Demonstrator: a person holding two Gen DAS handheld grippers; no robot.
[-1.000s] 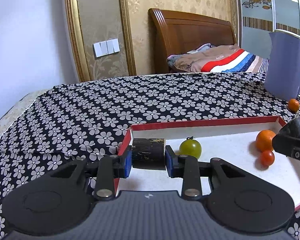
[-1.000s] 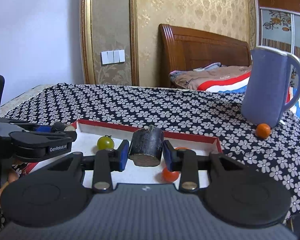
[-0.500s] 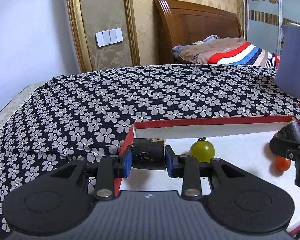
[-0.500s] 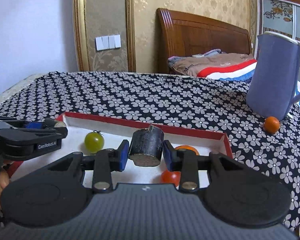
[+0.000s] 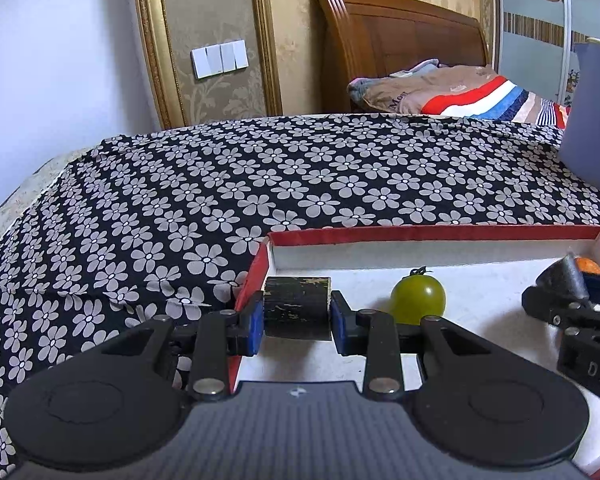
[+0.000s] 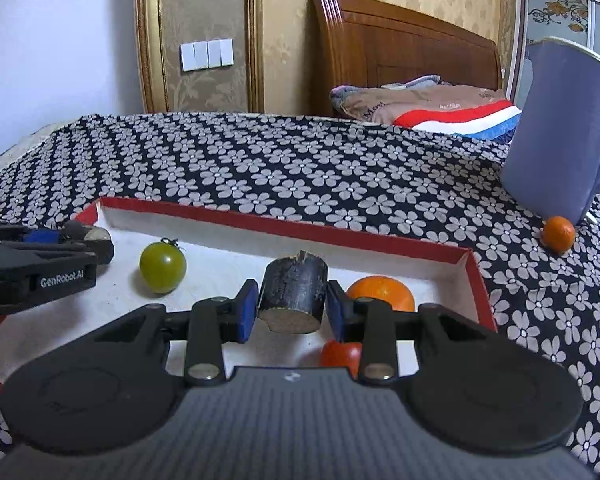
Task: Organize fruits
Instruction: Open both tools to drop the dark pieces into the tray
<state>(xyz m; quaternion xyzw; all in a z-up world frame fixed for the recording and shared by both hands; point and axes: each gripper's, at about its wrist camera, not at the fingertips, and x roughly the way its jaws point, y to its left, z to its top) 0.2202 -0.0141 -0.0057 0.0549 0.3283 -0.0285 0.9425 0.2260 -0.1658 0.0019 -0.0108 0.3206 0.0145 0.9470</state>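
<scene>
Left claw [image 5: 297, 322]: I have it clenched on a dark cylindrical chunk [image 5: 297, 312], held sideways over the near left corner of the red-rimmed tray [image 5: 420, 235].
Left hand pose: I read it as angled down toward the tray floor, low over the left wall.
Green tomato [image 5: 418, 299]: in the tray, just right of my left claw and beyond it.
Right claw [image 6: 291, 312]: clenched on a second dark chunk [image 6: 293, 298], cut face toward me, above the tray's right half.
Right hand pose: tilted down, well inside the rim.
Orange [image 6: 381, 294]: in the tray, just right of the right claw.
Red tomato [image 6: 340, 355]: in the tray, under the right claw's right finger, partly hidden.
Small orange [image 6: 558, 233]: out on the flowered bench cloth [image 6: 300, 176], far right, beside the blue jug [image 6: 560, 128].
Progress: three fruits in; both chunks not yet set down, and the small orange is left, I judge.
</scene>
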